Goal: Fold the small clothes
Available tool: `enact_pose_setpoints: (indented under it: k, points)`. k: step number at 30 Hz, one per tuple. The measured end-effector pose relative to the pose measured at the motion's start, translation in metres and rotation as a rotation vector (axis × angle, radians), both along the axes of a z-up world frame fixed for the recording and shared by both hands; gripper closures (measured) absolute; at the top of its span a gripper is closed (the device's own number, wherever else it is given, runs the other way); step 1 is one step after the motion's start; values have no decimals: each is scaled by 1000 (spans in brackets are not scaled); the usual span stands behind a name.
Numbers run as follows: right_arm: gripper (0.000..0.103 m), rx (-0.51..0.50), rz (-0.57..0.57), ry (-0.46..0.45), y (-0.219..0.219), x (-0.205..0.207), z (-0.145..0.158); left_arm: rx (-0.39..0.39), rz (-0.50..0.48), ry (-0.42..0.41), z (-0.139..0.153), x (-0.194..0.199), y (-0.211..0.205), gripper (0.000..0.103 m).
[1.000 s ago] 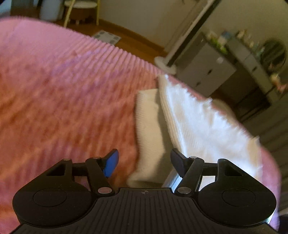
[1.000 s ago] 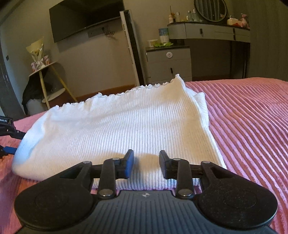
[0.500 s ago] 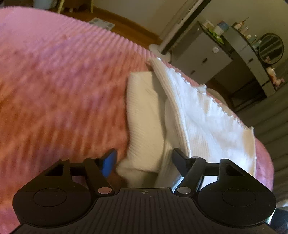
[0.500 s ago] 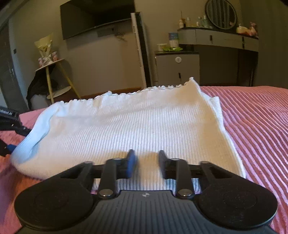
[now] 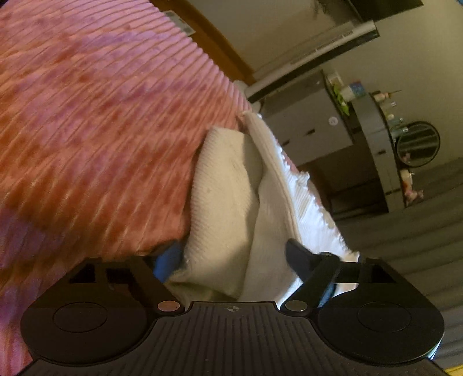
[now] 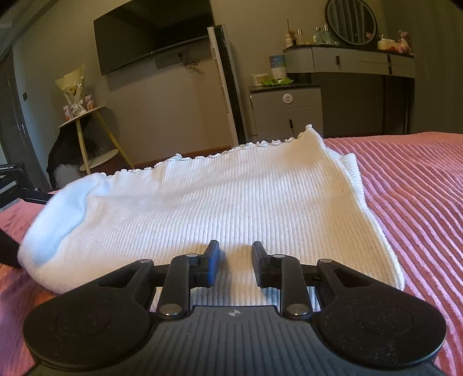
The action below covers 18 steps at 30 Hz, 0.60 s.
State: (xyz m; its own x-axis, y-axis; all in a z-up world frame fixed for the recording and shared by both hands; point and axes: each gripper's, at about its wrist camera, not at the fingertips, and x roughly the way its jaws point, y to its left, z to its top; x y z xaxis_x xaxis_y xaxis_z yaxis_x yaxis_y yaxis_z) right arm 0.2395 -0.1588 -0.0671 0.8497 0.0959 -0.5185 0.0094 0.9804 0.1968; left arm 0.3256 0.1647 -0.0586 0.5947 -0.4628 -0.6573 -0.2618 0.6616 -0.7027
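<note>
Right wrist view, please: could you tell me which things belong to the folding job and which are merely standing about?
Part of the job:
white ribbed garment
pink bedspread beneath it
right claw, open above the garment
left claw, open around its end

Just standing about:
television
tower fan
grey drawers
round mirror
side table

Dim bedroom, pink ribbed bedspread (image 6: pixel 411 185), grey walls, wall-mounted television (image 6: pixel 153 34), tall white tower fan (image 6: pixel 225 84), grey drawer cabinet (image 6: pixel 286 112), dressing table (image 6: pixel 361 62) with round mirror (image 6: pixel 350 20), small round side table (image 6: pixel 82 118), wooden floor

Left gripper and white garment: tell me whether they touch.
Touching. The left wrist view shows the white garment bunched between the open left gripper's fingers, pressed against the blue pad.
</note>
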Motion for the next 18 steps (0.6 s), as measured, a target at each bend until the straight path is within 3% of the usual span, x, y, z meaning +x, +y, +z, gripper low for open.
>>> enact_pose_setpoints:
  k: [2, 4, 7, 9, 11, 12, 14, 15, 16, 18]
  points:
    - [79, 15, 2, 2, 0, 1, 0, 5, -40, -11, 1, 0, -4, 12]
    - [78, 20, 3, 2, -1, 1, 0, -59, -32, -61, 5, -2, -2, 5]
    - [77, 25, 6, 3, -2, 1, -1, -112, 2, -50, 2, 1, 5, 5]
    - [76, 25, 8, 2, -1, 1, -1, -92, -3, -35, 0, 3, 5, 5]
    - [75, 24, 8, 1, 0, 2, -1, -19, -47, -23, 0, 5, -3, 6]
    - [75, 22, 7, 0, 0, 2, -2, 23, -71, -13, -2, 6, -6, 9]
    - [75, 21, 7, -2, 1, 2, -2, 72, -110, 7, -5, 12, -15, 30]
    - [75, 21, 7, -2, 0, 2, -2, 97, -108, 23, -7, 12, -16, 36]
    - [75, 23, 7, -3, 0, 2, -1, 115, -105, 35, -8, 13, -17, 49]
    - [75, 26, 3, -9, -1, 1, -1, 129, -101, 55, -8, 15, -17, 62]
